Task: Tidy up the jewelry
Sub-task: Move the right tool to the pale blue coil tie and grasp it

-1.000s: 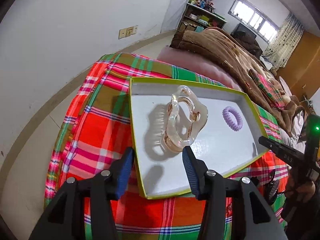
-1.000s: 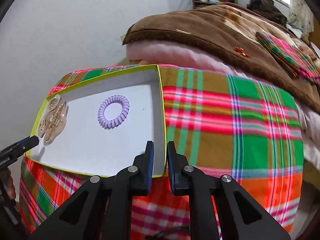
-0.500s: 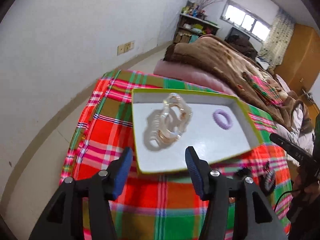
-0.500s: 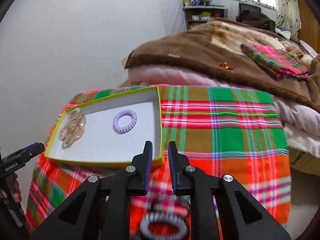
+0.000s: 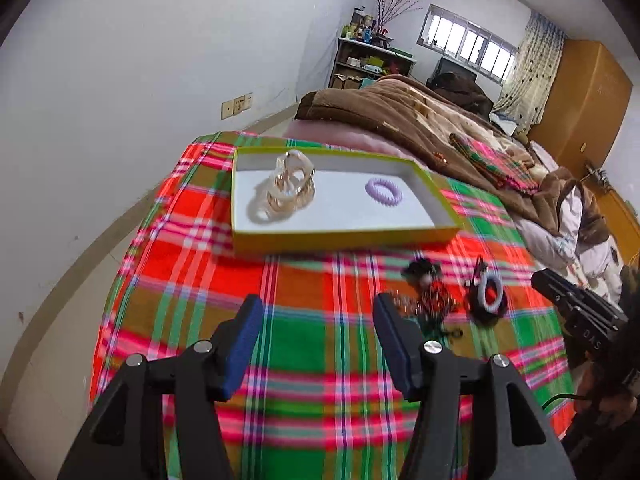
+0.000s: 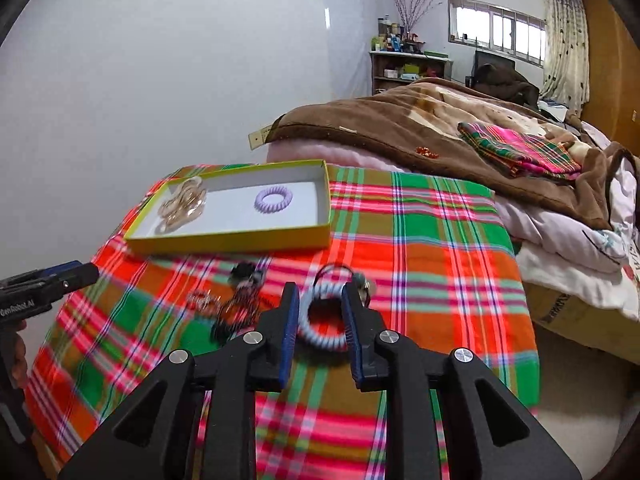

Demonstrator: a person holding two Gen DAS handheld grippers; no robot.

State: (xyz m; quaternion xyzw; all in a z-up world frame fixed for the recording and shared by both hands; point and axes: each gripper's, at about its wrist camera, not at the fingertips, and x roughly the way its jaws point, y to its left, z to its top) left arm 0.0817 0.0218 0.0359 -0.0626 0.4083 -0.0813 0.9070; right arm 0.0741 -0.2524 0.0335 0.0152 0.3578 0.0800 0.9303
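A yellow-green shallow box (image 5: pixel 344 236) (image 6: pixel 232 242) sits on the plaid cloth. In it lie a clear amber hair claw (image 5: pixel 286 190) (image 6: pixel 182 204) and a purple spiral hair tie (image 5: pixel 383 191) (image 6: pixel 274 200). In front of the box lies a loose pile: a pale blue spiral hair tie (image 6: pixel 320 318) (image 5: pixel 490 290), dark beaded pieces (image 6: pixel 240 308) (image 5: pixel 430 296) and a small sparkly piece (image 6: pixel 202 299). My right gripper (image 6: pixel 320 316) is open with its fingers on either side of the pale blue tie. My left gripper (image 5: pixel 316 336) is open and empty above the cloth.
The plaid cloth (image 6: pixel 420 232) covers a low table. Behind it is a bed with a brown blanket (image 6: pixel 420 120) and a folded plaid cloth (image 6: pixel 520 148). A white wall is on the left. Shelves (image 6: pixel 404 68) stand at the back.
Both grippers have pulled back from the box. The right gripper has opened and now straddles the pale blue hair tie. The loose pile has come into view.
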